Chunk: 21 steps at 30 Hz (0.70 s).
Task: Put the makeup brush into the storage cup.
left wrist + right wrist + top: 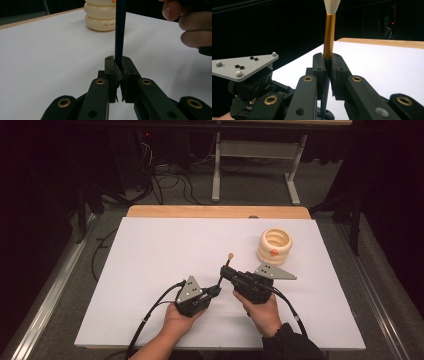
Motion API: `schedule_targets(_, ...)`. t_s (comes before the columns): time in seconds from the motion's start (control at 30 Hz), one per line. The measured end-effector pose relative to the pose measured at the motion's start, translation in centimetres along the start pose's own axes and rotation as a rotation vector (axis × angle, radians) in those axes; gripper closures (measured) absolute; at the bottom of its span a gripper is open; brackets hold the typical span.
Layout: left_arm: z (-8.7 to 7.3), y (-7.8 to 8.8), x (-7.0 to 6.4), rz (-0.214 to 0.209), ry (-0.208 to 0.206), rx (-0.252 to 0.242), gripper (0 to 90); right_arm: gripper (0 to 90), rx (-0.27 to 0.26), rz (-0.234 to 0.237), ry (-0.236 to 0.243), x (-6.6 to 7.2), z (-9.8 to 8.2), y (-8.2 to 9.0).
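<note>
Currently both claws clamp one thin dark-handled brush (224,271) with gold ferrule above the white surface (150,270): left claw (215,291) low, right claw (223,272) higher. One should release before the cream ribbed holder (274,246).

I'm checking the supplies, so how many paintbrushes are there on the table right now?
1. The paintbrush stands upright near the table's middle, held by the left gripper low on its handle and the right gripper just below the ferrule.

The right gripper (327,62) clamps its two black jaws on a slim dark-handled brush with a gold metal ferrule (329,35) and pale bristles, held upright. The left gripper (249,85), bearing a grey three-cornered plate, sits lower left above the white table surface (387,67).
</note>
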<state>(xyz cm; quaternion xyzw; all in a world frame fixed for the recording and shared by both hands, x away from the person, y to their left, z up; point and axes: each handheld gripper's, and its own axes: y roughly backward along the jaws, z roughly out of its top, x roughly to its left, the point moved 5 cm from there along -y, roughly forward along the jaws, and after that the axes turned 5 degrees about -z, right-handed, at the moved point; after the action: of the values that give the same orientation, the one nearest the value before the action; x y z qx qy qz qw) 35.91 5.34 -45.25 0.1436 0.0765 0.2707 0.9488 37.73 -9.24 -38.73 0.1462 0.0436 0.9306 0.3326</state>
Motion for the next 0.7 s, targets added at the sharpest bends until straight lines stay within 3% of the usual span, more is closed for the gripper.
schedule_targets(0.3,0.10,0.06,0.02,0.003,0.004,-0.005,81.8,85.6,-0.004,0.004,0.006,0.10,0.05,0.05)
schedule_targets(0.7,0.10,0.03,0.05,0.003,0.002,-0.006,66.1,85.6,-0.001,0.003,0.008,0.09,0.02,0.04)
